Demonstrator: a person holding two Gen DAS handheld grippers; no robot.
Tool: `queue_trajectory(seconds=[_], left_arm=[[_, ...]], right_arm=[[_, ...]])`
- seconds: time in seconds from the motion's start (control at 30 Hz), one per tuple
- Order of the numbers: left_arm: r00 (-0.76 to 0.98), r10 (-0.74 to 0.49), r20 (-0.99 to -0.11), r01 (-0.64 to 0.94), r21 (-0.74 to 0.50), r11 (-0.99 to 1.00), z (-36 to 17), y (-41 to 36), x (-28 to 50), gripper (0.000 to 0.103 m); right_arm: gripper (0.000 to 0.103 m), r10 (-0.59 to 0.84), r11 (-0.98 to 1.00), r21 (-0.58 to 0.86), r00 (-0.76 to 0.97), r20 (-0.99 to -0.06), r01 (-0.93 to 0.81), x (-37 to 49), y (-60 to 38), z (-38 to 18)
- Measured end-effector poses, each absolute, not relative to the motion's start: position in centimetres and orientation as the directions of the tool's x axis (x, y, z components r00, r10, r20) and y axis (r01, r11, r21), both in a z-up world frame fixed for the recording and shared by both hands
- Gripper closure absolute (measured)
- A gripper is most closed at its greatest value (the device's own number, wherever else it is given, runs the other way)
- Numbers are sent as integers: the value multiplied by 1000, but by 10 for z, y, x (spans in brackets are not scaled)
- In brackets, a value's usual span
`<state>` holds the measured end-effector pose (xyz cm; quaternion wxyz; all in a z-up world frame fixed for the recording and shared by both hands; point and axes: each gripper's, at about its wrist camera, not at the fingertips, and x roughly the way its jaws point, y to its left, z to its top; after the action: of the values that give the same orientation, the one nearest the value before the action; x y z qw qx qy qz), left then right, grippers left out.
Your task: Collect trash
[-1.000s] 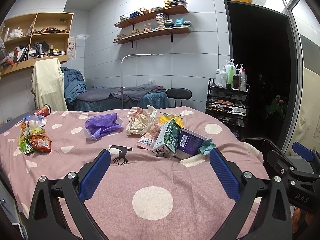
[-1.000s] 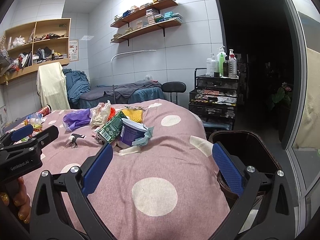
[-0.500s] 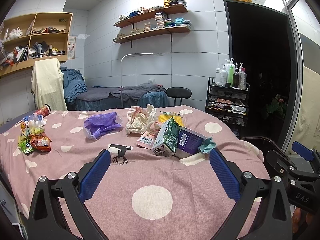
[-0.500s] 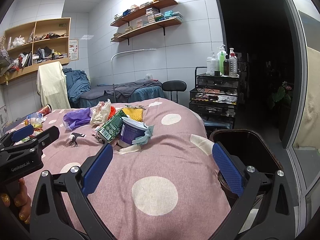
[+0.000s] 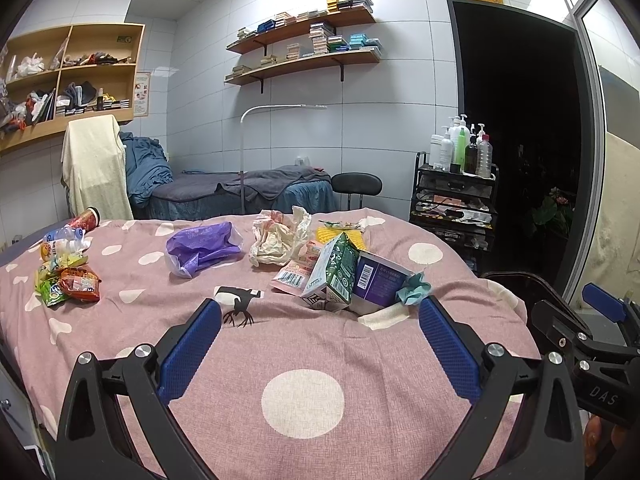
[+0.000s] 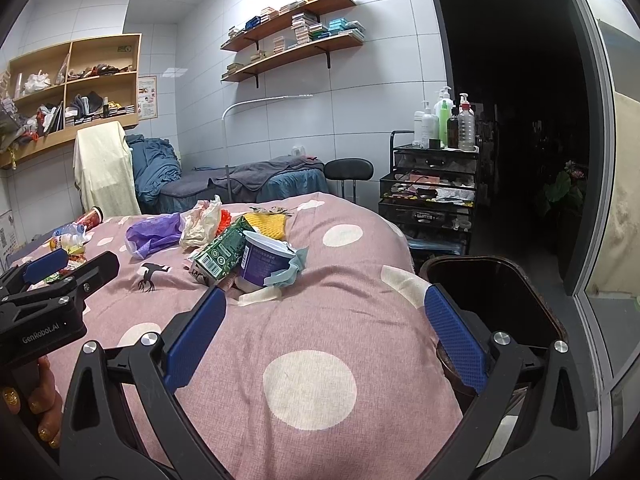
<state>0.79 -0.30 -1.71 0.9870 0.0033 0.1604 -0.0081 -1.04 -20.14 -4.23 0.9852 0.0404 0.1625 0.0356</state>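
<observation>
Hovering | left claw point(image 5: 320, 344) wide | right claw point(image 6: 326, 334) wide | bin point(image 6: 500, 292) interior: right view only

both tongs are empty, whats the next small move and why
Probably ease the right tongs forward toward the purple tub. They are open and holding nothing, the tub sits at the near edge of the trash pile on the pink bedspread, and the dark bin stands right beside that side, so the carry would be short.
</observation>
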Motion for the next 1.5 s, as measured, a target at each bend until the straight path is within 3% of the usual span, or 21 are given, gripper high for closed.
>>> queue_trajectory(seconds=[0.63,1.1,1.5], left_arm=[[940,-27,-341,28,-2,1000,-27,-5,11,5],[840,-148,-523,167,-11,986,-37,5,74,5],[692,-251,-677,282,-67,957,-41,7,178,10]], right_arm=[[5,92,994,87,928,-361,-64,2,-199,-46],[5,243,970,125,799,-550,-209,77,-190,-59],[5,265,963,124,755,-600,-239,107,-186,-61]])
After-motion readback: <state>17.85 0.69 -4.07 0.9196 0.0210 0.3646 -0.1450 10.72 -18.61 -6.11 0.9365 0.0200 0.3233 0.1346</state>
